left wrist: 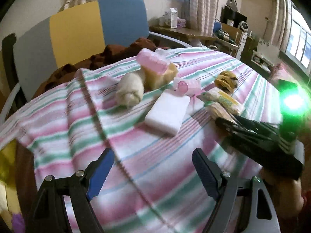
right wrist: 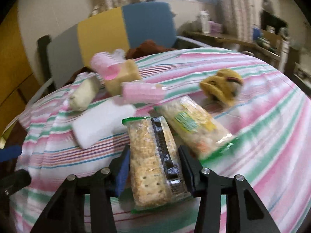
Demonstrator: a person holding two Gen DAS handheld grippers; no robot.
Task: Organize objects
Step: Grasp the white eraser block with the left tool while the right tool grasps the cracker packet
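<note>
surface: a bed (left wrist: 155, 165) under a striped sheet (right wrist: 262, 136) in pink, green and white, creased along a fold on the left.
room: a headboard (left wrist: 93, 31) in grey, yellow and blue panels; curtained windows behind; a cluttered desk (left wrist: 184, 32) to the right.
containers: a beige open box (right wrist: 124, 77) near the headboard with a pink bristly roller (right wrist: 105, 64) resting in its top.
loose things: a second pink roller (right wrist: 142, 93) just beside the box; a cream cloth roll (right wrist: 83, 95); a flat white block (right wrist: 101, 124), smooth and rectangular; a crumpled mustard cloth (right wrist: 221, 85) apart to the right.
packets: a clear cracker pack (right wrist: 153, 165), long and flat, lies beside a rice snack pack (right wrist: 194, 124) in crinkly wrap.
right gripper (right wrist: 153, 172): jaws on either side of the cracker pack, pressing its long edges.
left gripper (left wrist: 153, 172): jaws apart over bare sheet, nothing between them.
</note>
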